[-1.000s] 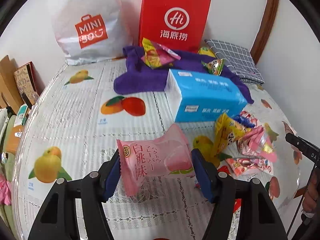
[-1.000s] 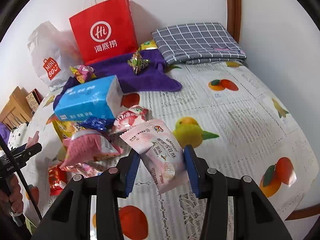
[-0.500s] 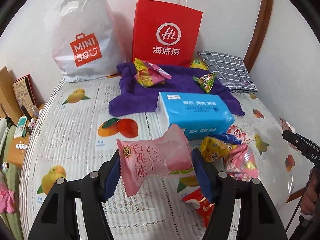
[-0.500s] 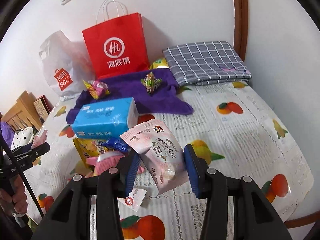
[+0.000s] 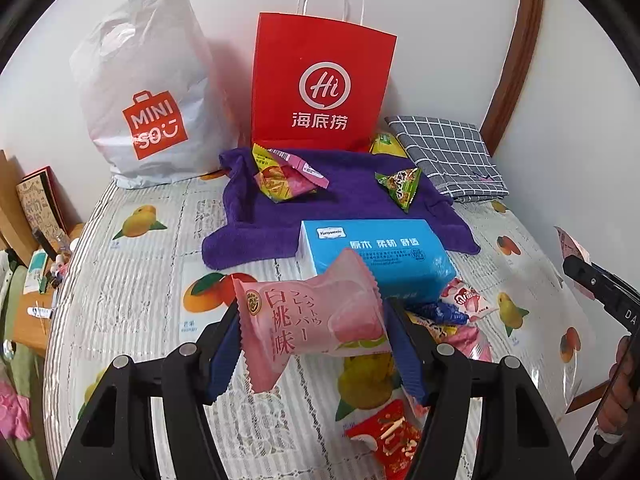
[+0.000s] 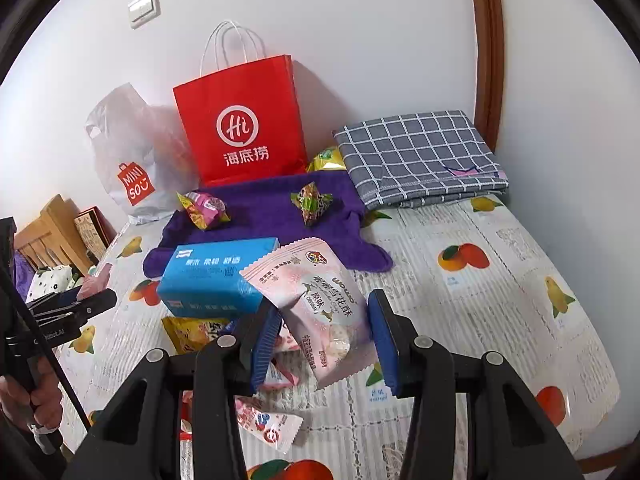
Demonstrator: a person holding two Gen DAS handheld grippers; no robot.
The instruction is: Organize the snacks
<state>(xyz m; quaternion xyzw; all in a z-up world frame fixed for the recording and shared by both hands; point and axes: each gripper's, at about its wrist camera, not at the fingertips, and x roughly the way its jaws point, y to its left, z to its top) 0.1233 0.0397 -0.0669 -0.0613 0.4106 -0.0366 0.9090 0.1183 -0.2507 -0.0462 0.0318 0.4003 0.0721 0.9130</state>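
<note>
Home bedroom: fruit-print bedspread [image 6: 500, 280], folded checked bedding [image 6: 416, 156], shopping bags [image 5: 320, 88].

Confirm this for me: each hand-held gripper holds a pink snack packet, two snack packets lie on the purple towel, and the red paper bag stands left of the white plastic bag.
One detail is wrong: the red paper bag stands right of the white plastic bag, as the left wrist view shows. The rest holds: the left hand-held gripper and right hand-held gripper each hold a pink snack packet, and two packets lie on the purple towel.

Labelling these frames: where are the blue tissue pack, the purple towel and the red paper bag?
blue tissue pack [image 5: 384, 254], left wrist view, printed top face
purple towel [image 6: 260, 210], right wrist view, bare middle
red paper bag [image 5: 320, 92], left wrist view, logo front
</note>
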